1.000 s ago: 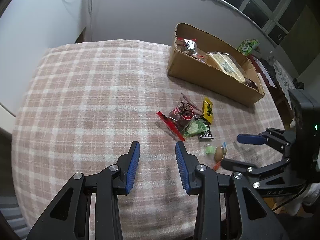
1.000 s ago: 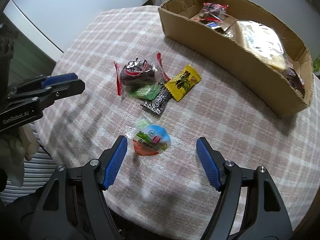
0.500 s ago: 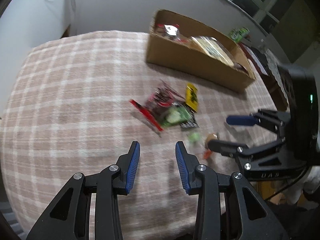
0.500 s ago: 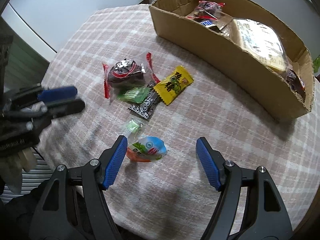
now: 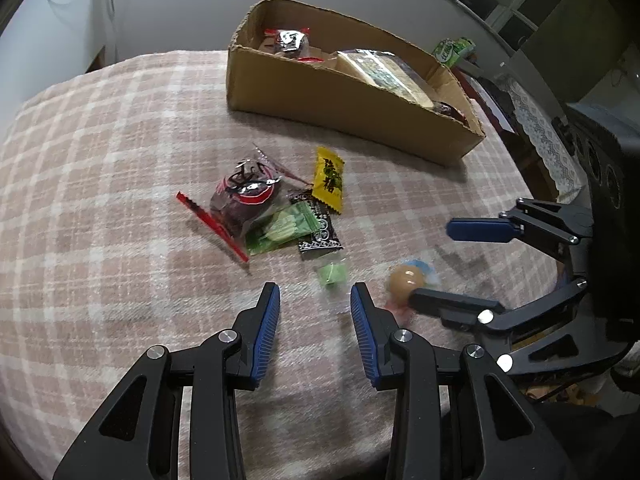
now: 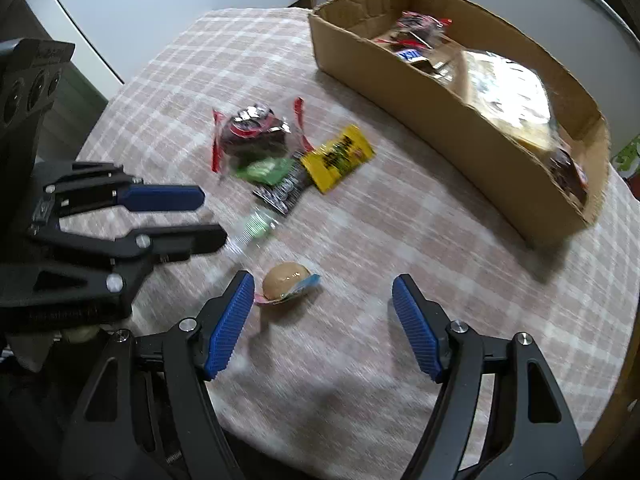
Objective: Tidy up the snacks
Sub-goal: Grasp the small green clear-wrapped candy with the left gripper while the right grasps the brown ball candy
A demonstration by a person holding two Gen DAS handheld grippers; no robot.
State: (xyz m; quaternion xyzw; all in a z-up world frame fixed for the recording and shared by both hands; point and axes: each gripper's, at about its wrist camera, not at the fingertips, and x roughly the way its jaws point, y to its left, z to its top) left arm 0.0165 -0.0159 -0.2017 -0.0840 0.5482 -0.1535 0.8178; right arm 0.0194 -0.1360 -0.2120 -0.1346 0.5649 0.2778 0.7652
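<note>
A pile of snacks lies mid-table: a red-edged dark packet (image 5: 244,200) (image 6: 252,132), a green packet (image 5: 286,226), a black sachet (image 5: 320,232) and a yellow sachet (image 5: 329,179) (image 6: 338,158). A small green candy (image 5: 332,272) (image 6: 256,226) lies just ahead of my open left gripper (image 5: 315,300). A round jelly cup (image 6: 286,282) (image 5: 408,280) lies on its side between the fingers of my open right gripper (image 6: 322,300), close to the left finger. The cardboard box (image 5: 360,96) (image 6: 460,96) holds several snacks.
The round table has a pink plaid cloth (image 5: 100,160). The box stands at the far side. My left gripper shows in the right wrist view (image 6: 208,216), close beside the small green candy. A green packet (image 5: 454,50) lies beyond the box.
Both grippers have moved in toward the snacks. The jelly cup has tipped onto its side between the right fingers. The left gripper has swung right, near the small green candy.
</note>
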